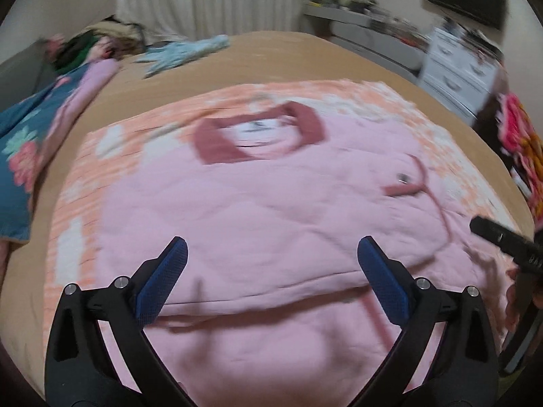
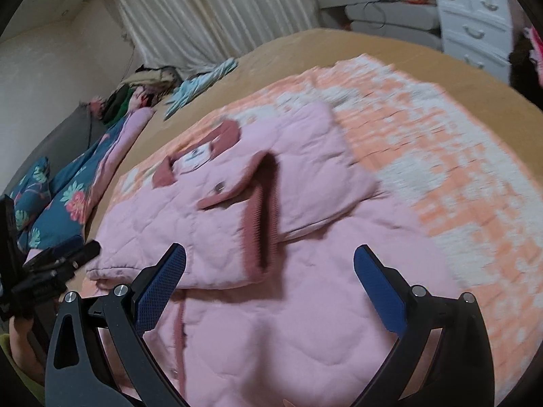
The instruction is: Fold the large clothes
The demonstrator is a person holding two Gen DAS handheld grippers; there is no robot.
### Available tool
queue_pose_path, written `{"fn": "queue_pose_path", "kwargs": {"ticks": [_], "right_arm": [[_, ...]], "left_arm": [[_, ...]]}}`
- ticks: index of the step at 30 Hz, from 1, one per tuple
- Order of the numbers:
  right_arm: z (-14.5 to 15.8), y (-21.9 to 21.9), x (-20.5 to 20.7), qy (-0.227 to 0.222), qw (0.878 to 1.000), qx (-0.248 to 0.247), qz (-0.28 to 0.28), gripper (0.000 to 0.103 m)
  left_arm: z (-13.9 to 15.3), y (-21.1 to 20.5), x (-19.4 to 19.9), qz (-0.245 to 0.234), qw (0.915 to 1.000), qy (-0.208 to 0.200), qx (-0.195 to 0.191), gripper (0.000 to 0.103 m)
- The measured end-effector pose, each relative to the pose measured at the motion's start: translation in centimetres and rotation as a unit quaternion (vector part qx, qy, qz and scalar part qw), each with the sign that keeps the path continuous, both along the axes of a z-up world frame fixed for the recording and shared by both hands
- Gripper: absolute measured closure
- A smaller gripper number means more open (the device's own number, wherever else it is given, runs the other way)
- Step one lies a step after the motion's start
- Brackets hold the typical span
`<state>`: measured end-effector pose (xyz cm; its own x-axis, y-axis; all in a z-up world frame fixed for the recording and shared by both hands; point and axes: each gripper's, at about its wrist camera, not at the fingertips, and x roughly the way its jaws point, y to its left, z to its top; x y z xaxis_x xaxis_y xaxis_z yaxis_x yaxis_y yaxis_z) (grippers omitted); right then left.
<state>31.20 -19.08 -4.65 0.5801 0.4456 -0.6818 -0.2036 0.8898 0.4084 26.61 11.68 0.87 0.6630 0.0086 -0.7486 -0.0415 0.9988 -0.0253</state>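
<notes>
Both grippers, left (image 1: 271,254) and right (image 2: 269,261), released and empty above pink jacket (image 2: 271,322); sleeve folded across front for compactness

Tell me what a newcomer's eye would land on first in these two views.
A pink quilted jacket with a darker collar fills the middle, partly folded, lying on an orange-and-white blanket over a tan bed. Both the left gripper and the right gripper hang open above it, fingers holding nothing.

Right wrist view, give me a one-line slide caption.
Open right gripper above a partly folded pink quilted jacket on an orange-and-white blanket.
</notes>
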Motion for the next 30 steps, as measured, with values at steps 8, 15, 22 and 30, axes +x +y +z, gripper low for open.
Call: {"fn": "queue_pose_path", "kwargs": {"ticks": [8, 15, 22, 30], "right_arm": [[-2.5, 3.0, 1.7, 0.045, 0.999, 0.001, 0.004, 0.005], [-4.0, 4.1, 2.3, 0.065, 0.998, 0.013, 0.02, 0.049], [2.5, 5.7, 0.1, -0.08, 0.993, -0.05, 0.073, 0.083], [7.9, 6.6, 2.6, -0.166, 0.975, -0.101, 0.107, 0.084]], "left_arm": [[0.5, 6.5, -1.0, 0.073, 0.9973, -0.001, -0.01, 0.009], [0.9, 8.8, -1.8, 0.092, 0.9952, -0.012, -0.03, 0.009], [0.9, 9.1, -1.7, 0.101, 0.9944, -0.014, -0.031, 0.009], [0.5, 9.4, -0.4, 0.112, 0.9927, -0.013, -0.043, 0.009]]}}
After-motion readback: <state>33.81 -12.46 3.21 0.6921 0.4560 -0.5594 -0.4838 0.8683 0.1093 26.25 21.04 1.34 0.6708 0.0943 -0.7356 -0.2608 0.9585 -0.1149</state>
